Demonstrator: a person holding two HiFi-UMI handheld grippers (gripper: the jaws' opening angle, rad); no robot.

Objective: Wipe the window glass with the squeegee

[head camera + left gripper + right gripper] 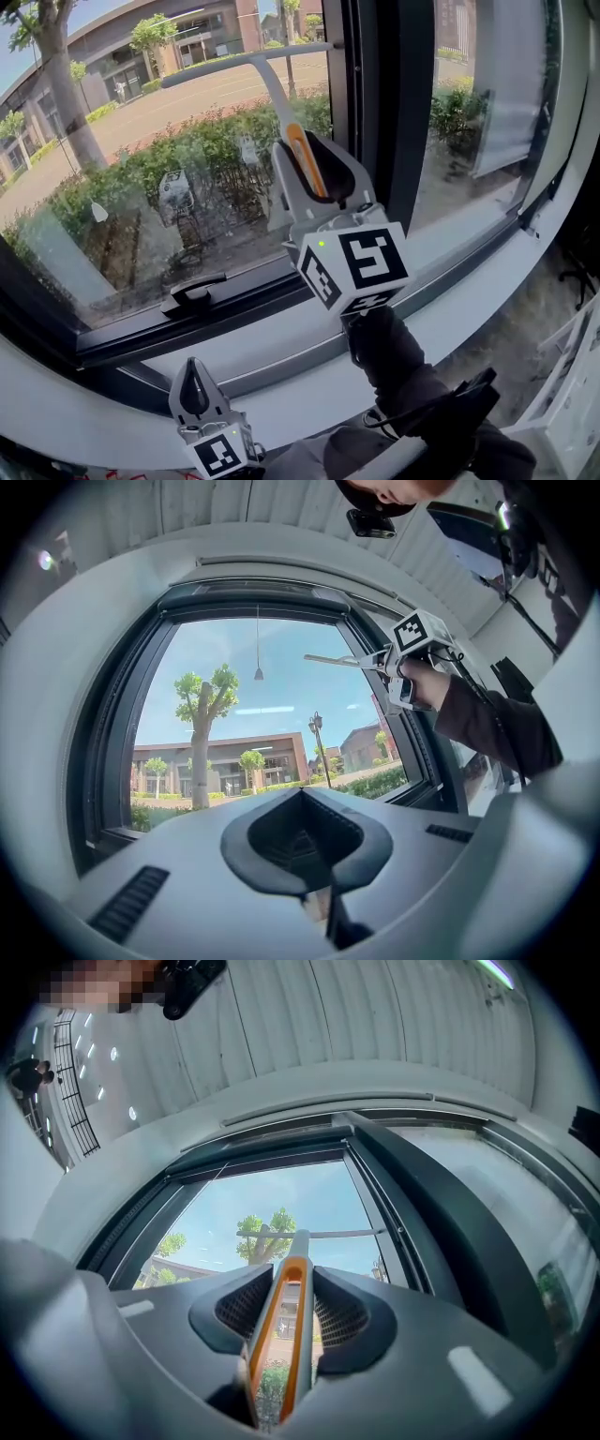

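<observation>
1. Clamping the squeegee (pixel 270 89) by its orange-and-grey handle: the right hand-held gripper (pixel 314 169) is pinching it between both jaws, with the handle running straight out along the jaw line.
2. The squeegee is sitting directly ahead of and above that hand-held gripper. Its shaft is pointing up the window glass (pixel 131 178), and the blade bar is lying crosswise at the far end, roughly level. It is at or very near the pane, but I can't confirm contact.
3. The bar's right end is sitting just beside the dark frame post (pixel 394 103), which is standing to the right of the right hand-held gripper.
4. The left hand-held gripper (pixel 195 392) is hanging well below and left of the right one, down by the sill (pixel 94 412), jaws closed together on nothing. It is well apart from the tool, so the right side is doing the job.
5. Judgement: the coming stroke is looking like a pull down along the shaft axis, back toward the right hand-held gripper, with the bar held square to the travel. Risks: the bar tilting off the glass, or its right end clipping the frame post.
</observation>
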